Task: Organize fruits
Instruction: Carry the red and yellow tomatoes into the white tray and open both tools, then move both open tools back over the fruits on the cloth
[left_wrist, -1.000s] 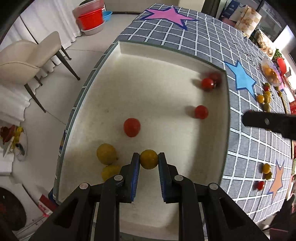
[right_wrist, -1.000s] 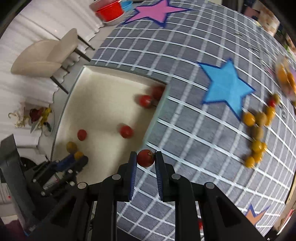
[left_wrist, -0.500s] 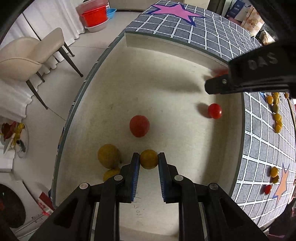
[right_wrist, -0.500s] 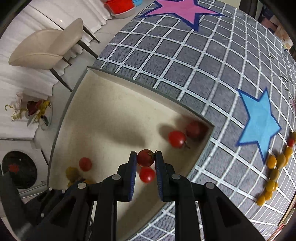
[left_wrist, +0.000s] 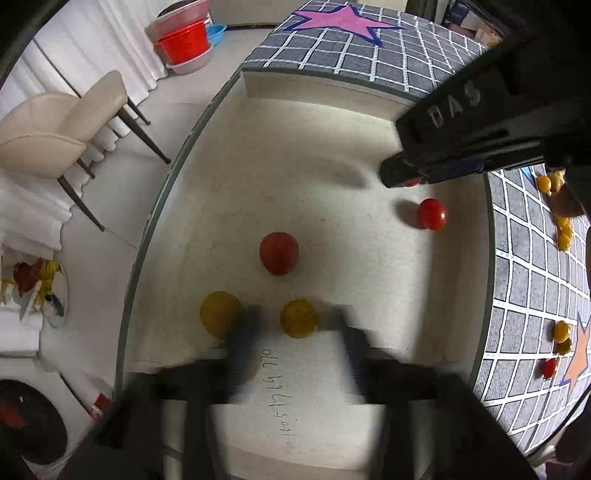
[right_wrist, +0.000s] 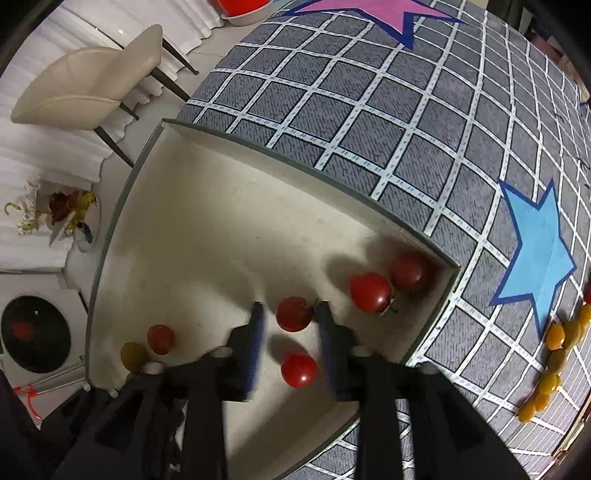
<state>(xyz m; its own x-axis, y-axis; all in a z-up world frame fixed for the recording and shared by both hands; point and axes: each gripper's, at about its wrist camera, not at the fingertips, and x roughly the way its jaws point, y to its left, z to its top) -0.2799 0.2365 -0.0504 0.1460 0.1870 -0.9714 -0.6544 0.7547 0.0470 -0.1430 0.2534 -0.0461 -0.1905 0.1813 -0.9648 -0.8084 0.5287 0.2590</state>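
Observation:
A cream tray (left_wrist: 332, 122) sits at the table's near-left corner. My left gripper (left_wrist: 297, 325) is open, its blurred fingers spread either side of a yellow tomato (left_wrist: 298, 317) lying loose on the tray floor. Another yellow tomato (left_wrist: 219, 314) lies to its left, a red tomato (left_wrist: 278, 253) beyond. My right gripper (right_wrist: 290, 321) is open over the tray (right_wrist: 221, 221), and a red tomato (right_wrist: 293, 314) sits free between its fingers. Three more red tomatoes (right_wrist: 370, 291) lie around it, one by the corner (right_wrist: 408, 271) and one nearer (right_wrist: 298, 369).
The grey checked tablecloth (right_wrist: 369, 110) carries blue (right_wrist: 535, 243) and pink stars. Loose yellow tomatoes (right_wrist: 554, 354) lie in a line on the cloth at right. A beige chair (left_wrist: 62, 125) stands on the floor left of the table.
Both grippers have opened and let go of their tomatoes inside the tray. The right gripper moved in from over the cloth to the tray's far-right corner area.

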